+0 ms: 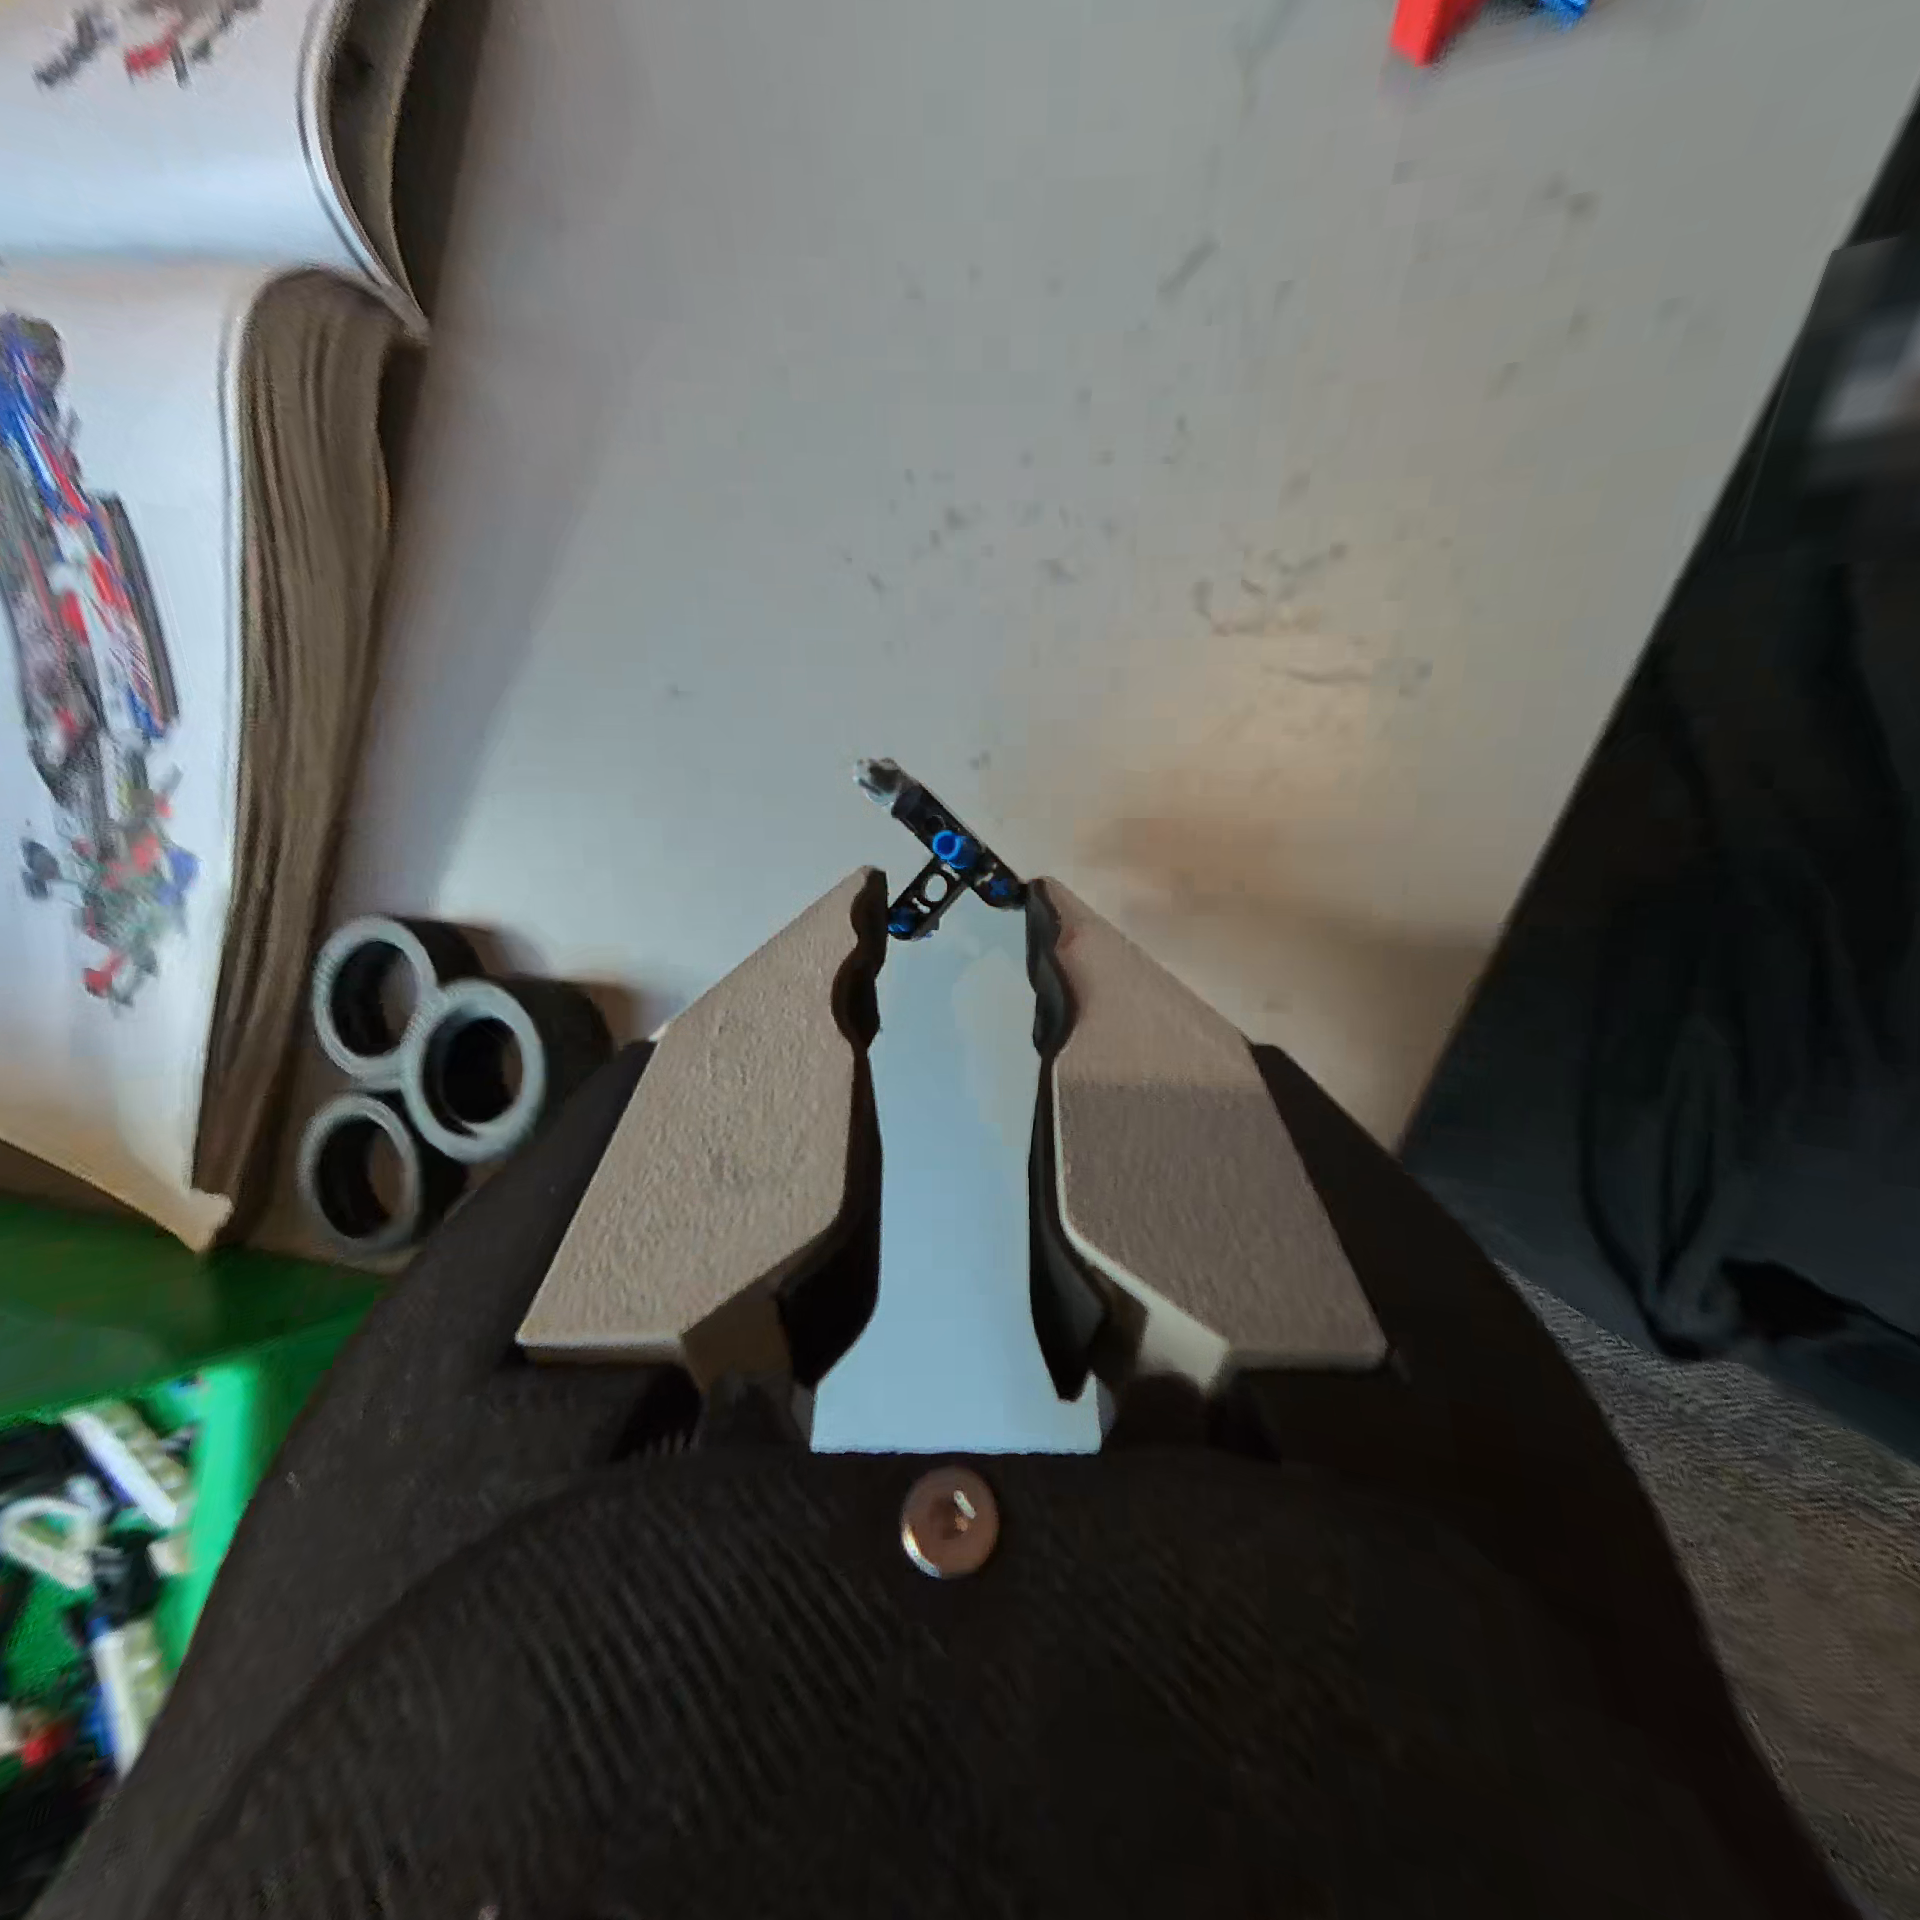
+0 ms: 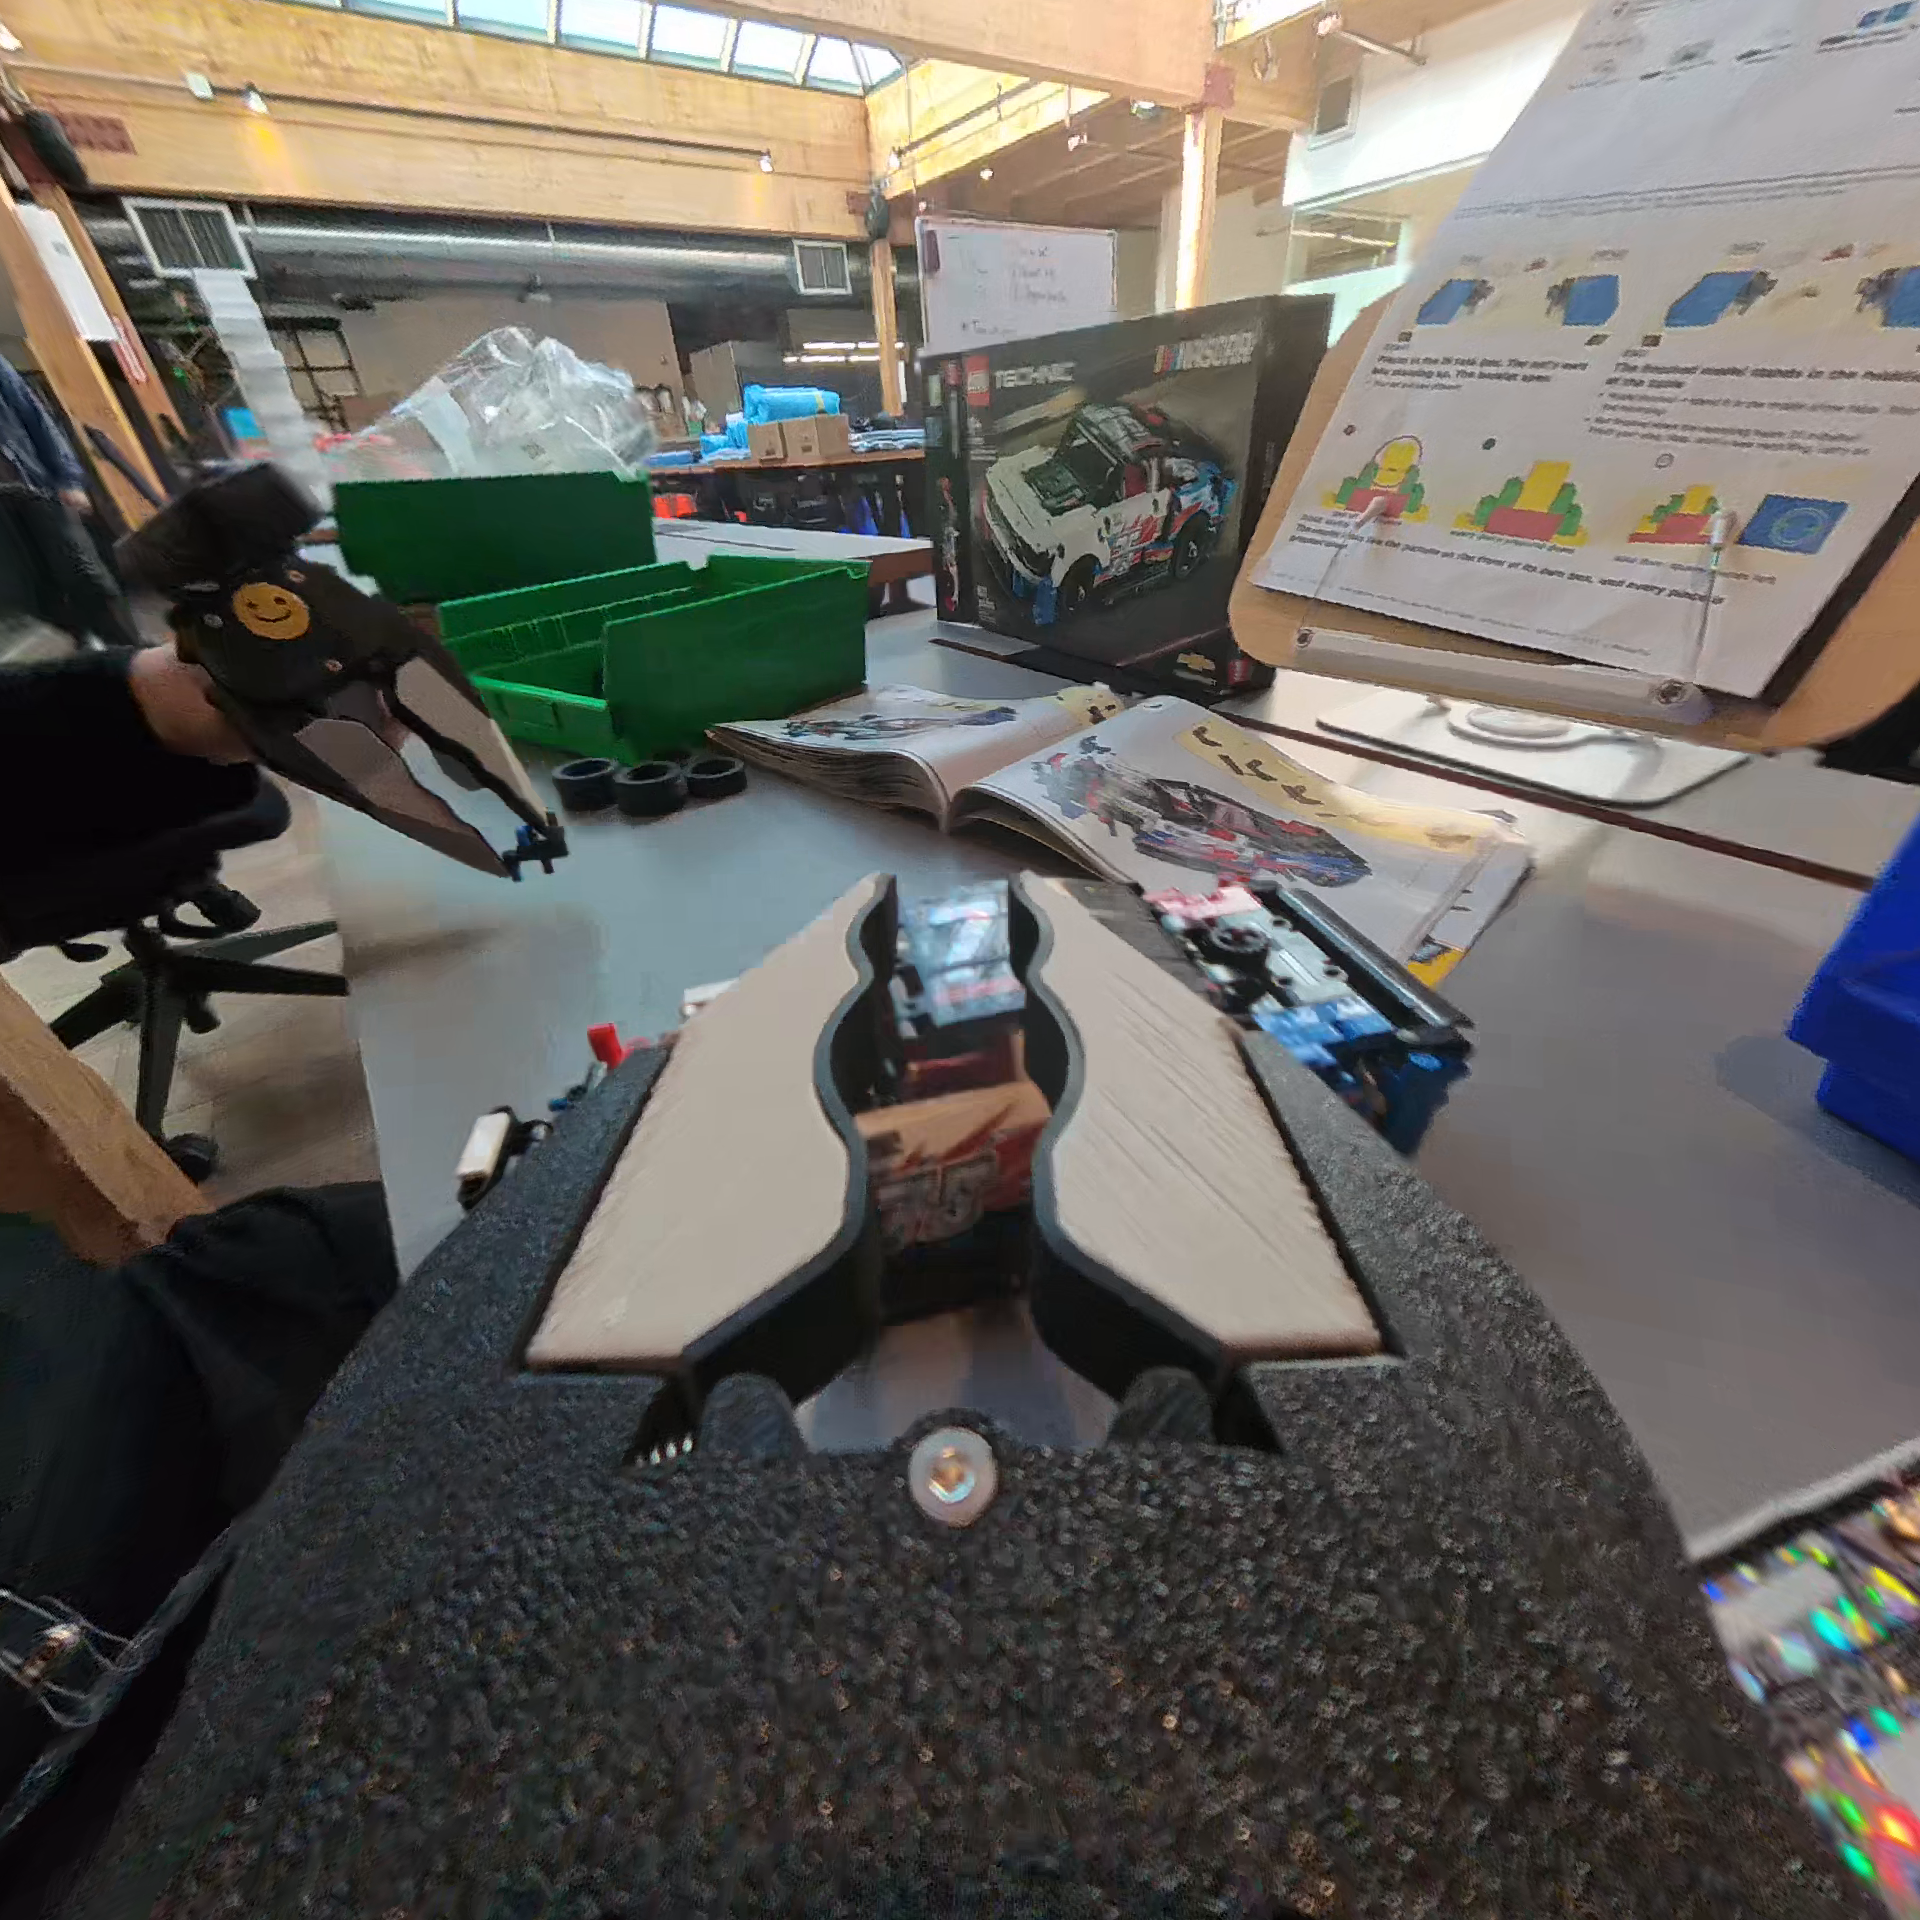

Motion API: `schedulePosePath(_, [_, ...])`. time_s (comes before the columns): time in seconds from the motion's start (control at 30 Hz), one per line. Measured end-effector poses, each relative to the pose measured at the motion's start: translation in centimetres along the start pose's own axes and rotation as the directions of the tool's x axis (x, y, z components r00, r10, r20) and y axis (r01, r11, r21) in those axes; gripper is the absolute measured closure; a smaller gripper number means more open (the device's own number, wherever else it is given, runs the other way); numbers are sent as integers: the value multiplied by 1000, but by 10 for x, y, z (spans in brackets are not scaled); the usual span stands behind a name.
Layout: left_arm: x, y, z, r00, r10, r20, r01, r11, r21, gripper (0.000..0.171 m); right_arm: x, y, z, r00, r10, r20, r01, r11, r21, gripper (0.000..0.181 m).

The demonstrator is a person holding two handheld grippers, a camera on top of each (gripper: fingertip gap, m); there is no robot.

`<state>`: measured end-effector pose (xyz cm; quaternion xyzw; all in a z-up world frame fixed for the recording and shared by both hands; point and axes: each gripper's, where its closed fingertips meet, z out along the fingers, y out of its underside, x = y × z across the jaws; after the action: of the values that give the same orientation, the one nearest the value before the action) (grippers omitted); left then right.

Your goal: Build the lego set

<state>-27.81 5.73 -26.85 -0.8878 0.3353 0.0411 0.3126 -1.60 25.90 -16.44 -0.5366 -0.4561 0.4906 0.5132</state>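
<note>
A: The grey table (image 2: 1621,1049) is seen filling both views, and the boxed set (image 2: 1117,483) is stood upright at its far edge.

B: To the left of that box a green bin (image 2: 665,644) is set, and an open instruction booklet (image 2: 1049,774) is laid flat in front of both.

A: The partly built car (image 2: 1320,1013) is found just in front of the booklet. The right gripper (image 2: 951,894) is clamped around one end of it, and printed panels are framed between the two fingers.

B: Three black tyres (image 2: 649,781) are lined up by the bin. In the left wrist view they are caught beside the booklet's edge (image 1: 301,727).

A: Now the left gripper (image 1: 956,899): it is held clear above the table, well to the left of the car.

B: And a small black beam assembly (image 1: 940,862) with blue pins is pinched at its very tips. The fingers are closed onto it, with a gap left behind the tips.

A: The same piece (image 2: 535,836) is picked out from the right wrist view, gripped at the point of the left gripper (image 2: 525,844).
</note>
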Motion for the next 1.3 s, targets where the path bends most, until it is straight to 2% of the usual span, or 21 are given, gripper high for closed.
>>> schedulePosePath(0.03, [6,7,-4,999,-40,-26,41,999,30,147,-13,-8,8,999,-10,30,11,1000,-13,159])
schedulePosePath(0.1, [11,14,-12,966,-222,-131,237,965,114,147,-43,-20,27,995,-37,89,42,997,-59,158])
schedulePosePath(0.13, [11,12,-17,915,-341,-216,378,912,159,147,-60,-25,38,991,-44,129,55,996,-77,157])
schedulePosePath(0.2, [3,9,-25,715,-585,-383,676,717,168,147,-99,-36,57,975,-27,220,45,996,-80,157])
schedulePosePath(0.23, [0,7,-29,624,-641,-447,761,628,162,147,-119,-40,66,961,-11,278,32,997,-73,157])
schedulePosePath(0.27, [-1,3,-34,592,-646,-483,790,585,186,147,-139,-42,75,944,10,330,14,997,-70,157])
schedulePosePath(0.3, [-1,3,-37,599,-643,-476,787,581,205,148,-156,-41,83,927,31,374,-2,997,-78,157])
schedulePosePath(0.4, [8,13,-34,654,-652,-384,743,649,163,147,-199,-23,108,881,82,466,-23,991,-132,157])
schedulePosePath(0.5, [13,20,-34,673,-657,-340,726,675,131,147,-228,5,135,846,189,499,-76,968,-238,158])
schedulePosePath(0.57, [12,27,-35,702,-653,-284,702,701,124,147,-244,21,153,823,256,506,-110,947,-302,158])
schedulePosePath(0.67, [15,28,-38,728,-627,-276,675,727,128,147,-254,44,181,820,308,482,-118,916,-384,158])
schedulePosePath(0.77, [15,29,-39,819,-533,-211,567,807,166,147,-257,58,207,825,324,463,-110,896,-430,157])
schedulePosePath(0.87, [20,32,-34,934,-336,-120,353,919,175,147,-261,79,232,836,318,448,-59,863,-503,152])
schedulePosePath(0.97, [22,46,-23,986,-164,-16,165,980,111,148,-259,100,250,861,294,414,-14,828,-560,151])
schedulePosePath(1.03, [21,48,-22,997,-73,34,68,991,116,146,-264,105,257,849,325,417,-13,802,-598,149])
schedulePosePath(1.1, [22,47,-22,998,-33,46,27,992,124,146,-267,108,263,848,329,416,-3,788,-616,148])
schedulePosePath(1.2, [17,47,-21,998,-27,59,18,989,144,146,-268,121,269,859,298,417,61,748,-661,149])
schedulePosePath(1.3, [16,47,-20,997,-54,48,44,984,174,147,-272,123,272,844,323,428,62,733,-677,157])
